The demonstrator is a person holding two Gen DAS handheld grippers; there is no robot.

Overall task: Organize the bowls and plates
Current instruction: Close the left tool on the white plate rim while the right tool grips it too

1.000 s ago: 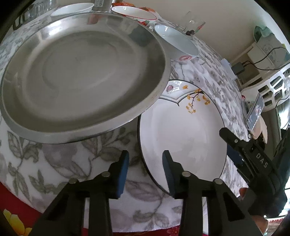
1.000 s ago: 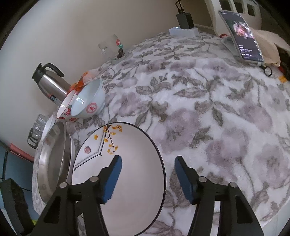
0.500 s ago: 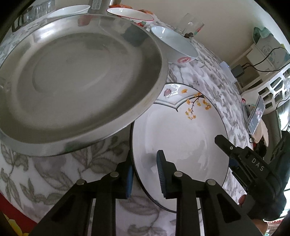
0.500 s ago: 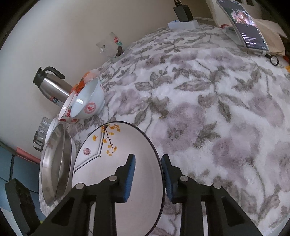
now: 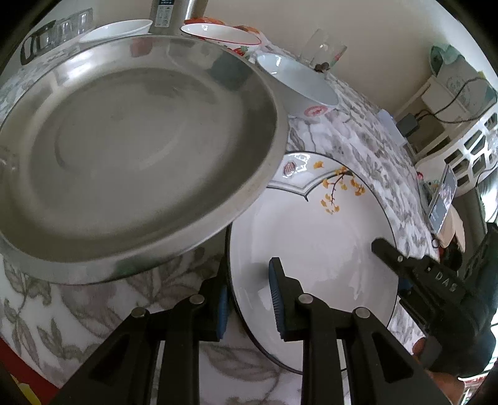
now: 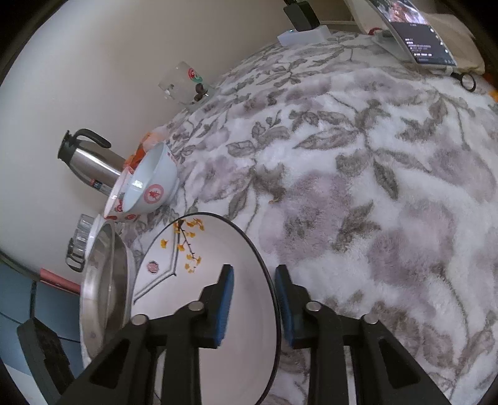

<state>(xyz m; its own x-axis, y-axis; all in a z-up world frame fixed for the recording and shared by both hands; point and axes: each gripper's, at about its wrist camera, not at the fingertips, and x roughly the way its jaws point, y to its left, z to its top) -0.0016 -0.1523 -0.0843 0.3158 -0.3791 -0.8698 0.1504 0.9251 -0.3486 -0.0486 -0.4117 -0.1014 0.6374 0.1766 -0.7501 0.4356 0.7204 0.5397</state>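
as both sets of tongs draw in from a wider setting, each now straddles the rim of the white plate (image 5: pixel 314 224) with the yellow leaf sprig. the left tongs (image 5: pixel 249 299) sit narrow on the plate's near-left edge, rim between the pads. the right tongs (image 6: pixel 253 302) are closing on the opposite edge, rim between the pads, and whether both pads press on it cannot be told. judgement: a two-sided grip is nearly set, so the plate is about ready to lift for stacking.

the plate rests on the floral cloth of the bench (image 6: pixel 373 187), with its far-left edge tucked under the steel plate (image 5: pixel 133 149), which overhangs it. this overlap is the main obstruction: a straight lift may catch the steel rim. two bowls (image 6: pixel 149 187) lean together just beyond, near a steel flask (image 6: pixel 90 162) and a glass cup (image 6: pixel 183 84). a phone (image 6: pixel 414 28) stands well apart at the far side.
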